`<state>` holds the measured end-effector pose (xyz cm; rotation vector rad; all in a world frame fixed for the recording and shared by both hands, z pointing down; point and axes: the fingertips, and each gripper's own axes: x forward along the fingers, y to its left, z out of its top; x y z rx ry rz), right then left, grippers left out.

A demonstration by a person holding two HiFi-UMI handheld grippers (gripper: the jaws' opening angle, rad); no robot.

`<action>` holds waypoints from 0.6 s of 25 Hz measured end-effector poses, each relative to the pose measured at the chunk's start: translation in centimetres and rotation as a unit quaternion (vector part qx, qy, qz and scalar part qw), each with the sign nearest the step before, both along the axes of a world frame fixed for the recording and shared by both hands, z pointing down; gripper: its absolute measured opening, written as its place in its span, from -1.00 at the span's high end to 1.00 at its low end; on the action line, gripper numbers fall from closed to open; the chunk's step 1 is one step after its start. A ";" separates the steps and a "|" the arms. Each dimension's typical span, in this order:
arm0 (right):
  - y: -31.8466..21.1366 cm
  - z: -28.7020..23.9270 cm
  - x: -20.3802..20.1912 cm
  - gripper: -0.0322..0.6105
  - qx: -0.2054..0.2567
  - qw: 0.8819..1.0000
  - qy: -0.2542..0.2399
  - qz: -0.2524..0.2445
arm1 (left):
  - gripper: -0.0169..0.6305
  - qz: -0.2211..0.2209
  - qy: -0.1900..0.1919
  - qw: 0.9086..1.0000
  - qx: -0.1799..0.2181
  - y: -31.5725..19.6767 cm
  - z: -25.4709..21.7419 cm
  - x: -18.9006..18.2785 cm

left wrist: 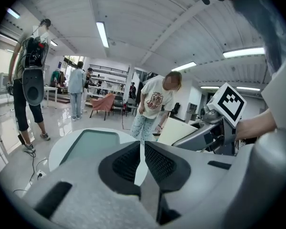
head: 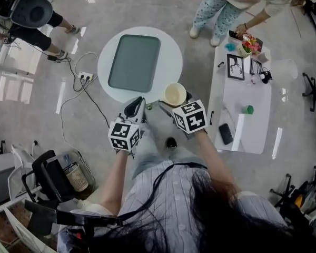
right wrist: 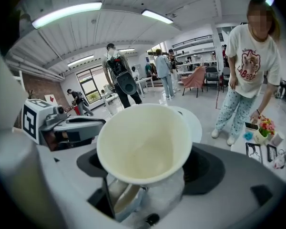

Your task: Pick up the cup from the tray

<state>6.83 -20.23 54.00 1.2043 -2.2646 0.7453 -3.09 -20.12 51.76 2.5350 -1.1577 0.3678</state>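
Room: an open workshop with a pale glossy floor. A round white table (head: 171, 51) stands ahead of you and a cluttered long table (head: 242, 104) stands well to your right.
Tray: the grey-green tray (head: 134, 62) lies in the middle of the round table with nothing on it.
Cup: the cream cup (head: 175, 94) is off the tray, at the table's near right edge, mouth up and empty.
Right gripper: your right gripper (head: 174, 103) has its fingers (right wrist: 205, 171) closed around the cup's lower wall, below the rim.
Left gripper: your left gripper (head: 136, 108) holds nothing. Its fingers (left wrist: 124, 163) are drawn together with only a sliver between them.
Handling: the cup looks like thin paper, so it is probably light and easy to crush. Grip it low on the wall and squeeze gently.
Room to move: the space above the tray and toward you is open. A person (head: 226, 4) stands past the table's far right edge, and a cable (head: 85, 77) trails off its left edge.
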 end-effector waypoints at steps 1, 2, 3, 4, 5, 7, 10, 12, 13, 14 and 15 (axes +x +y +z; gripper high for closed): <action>0.8 -0.2 0.2 -0.37 0.001 1.000 0.000 -0.004 | 0.90 -0.005 0.001 1.000 0.003 0.6 -0.3 0.3; 1.6 -0.3 0.4 -0.37 0.002 1.000 0.000 -0.007 | 0.90 -0.009 0.002 1.000 0.006 1.2 -0.7 0.6; 2.3 -0.5 0.5 -0.37 0.003 1.000 -0.001 -0.011 | 0.89 -0.013 0.002 1.000 0.009 1.8 -1.0 0.9; 2.9 -0.6 0.7 -0.37 0.004 1.000 -0.003 -0.015 | 0.89 -0.017 0.003 1.000 0.013 2.3 -1.4 1.2; 3.4 -0.8 0.7 -0.37 0.004 1.000 -0.004 -0.019 | 0.89 -0.022 0.004 1.000 0.016 2.8 -1.7 1.4; 4.3 -0.9 0.8 -0.37 0.006 1.000 -0.007 -0.026 | 0.89 -0.032 0.004 0.999 0.021 3.8 -2.3 1.5; 5.8 -1.0 1.0 -0.37 0.007 0.999 -0.009 -0.030 | 0.89 -0.041 0.006 0.999 0.022 5.3 -2.6 1.9; 6.9 -1.0 1.0 -0.37 0.006 0.999 -0.010 -0.031 | 0.89 -0.044 0.007 0.999 0.021 6.5 -2.7 1.9; 7.5 -1.0 0.9 -0.37 0.005 0.999 -0.011 -0.032 | 0.89 -0.044 0.007 0.999 0.021 7.1 -2.8 1.9; 8.1 -1.1 0.8 -0.37 0.004 0.999 -0.012 -0.032 | 0.90 -0.044 0.006 0.999 0.021 7.7 -2.9 1.8; 8.6 -1.1 0.7 -0.37 0.004 0.999 -0.013 -0.033 | 0.89 -0.043 0.005 0.999 0.022 8.2 -3.1 1.6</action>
